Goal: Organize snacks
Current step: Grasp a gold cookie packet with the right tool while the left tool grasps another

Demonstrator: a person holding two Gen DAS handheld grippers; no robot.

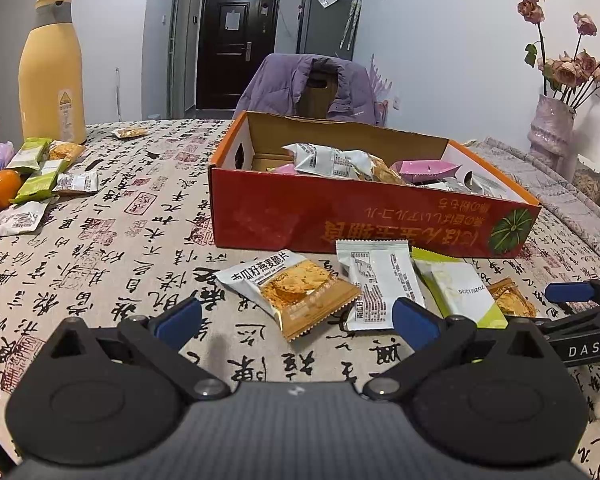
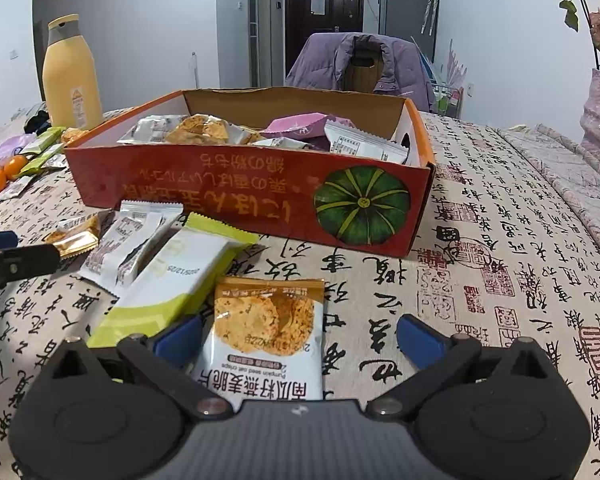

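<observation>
A red cardboard box point(image 1: 300, 216) point(image 2: 228, 184) holds several snack packets. In front of it lie an orange-and-white crisp packet point(image 1: 296, 292), a white packet point(image 1: 374, 280), a green-and-white packet point(image 1: 456, 288) and a second crisp packet point(image 1: 514, 300). My left gripper point(image 1: 296, 322) is open, low over the cloth, with the first crisp packet between and just ahead of its fingers. My right gripper point(image 2: 300, 340) is open too; the second crisp packet point(image 2: 268, 328) lies flat between its fingers, close to the left one. The green-and-white packet point(image 2: 180, 276) lies just left of it.
A yellow bottle point(image 1: 54, 76), oranges point(image 1: 2, 188) and more loose packets point(image 1: 40, 176) sit at the table's far left. A vase of dried roses point(image 1: 552, 128) stands at the right. A chair draped with a purple jacket point(image 1: 300, 84) stands behind the box.
</observation>
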